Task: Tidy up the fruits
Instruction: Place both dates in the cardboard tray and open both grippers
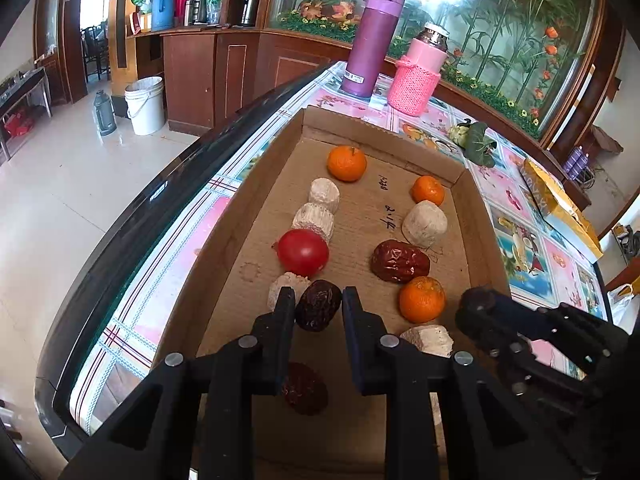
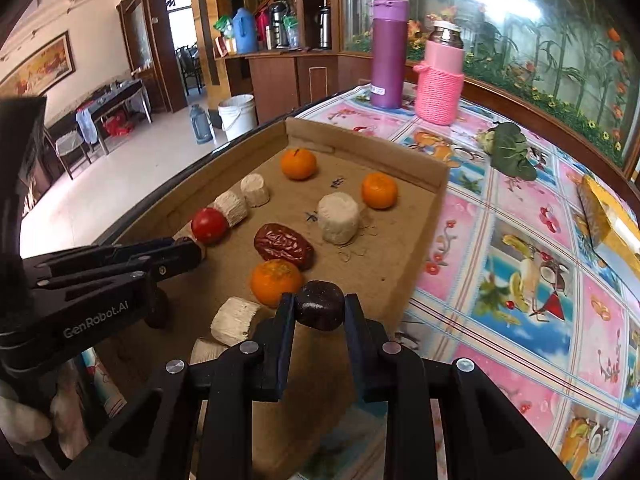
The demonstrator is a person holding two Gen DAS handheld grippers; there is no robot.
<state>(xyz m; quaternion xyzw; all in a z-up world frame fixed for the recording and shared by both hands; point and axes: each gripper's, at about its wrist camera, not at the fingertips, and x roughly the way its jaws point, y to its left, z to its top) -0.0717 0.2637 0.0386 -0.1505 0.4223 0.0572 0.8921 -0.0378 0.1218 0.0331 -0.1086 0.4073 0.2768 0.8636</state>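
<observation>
Over the tray (image 1: 224, 240) | dates held in both jaws: left gripper (image 1: 319, 310), right gripper (image 2: 320, 310) | fruits still mixed; sorting judged unfinished

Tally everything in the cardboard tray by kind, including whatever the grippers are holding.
Oranges: 3
White chunks: 6, two partly hidden
Tomato: 1
Red date: 1
Dark dates: 3, one in the left gripper, one in the right gripper, one lying loose
Total: 14
</observation>
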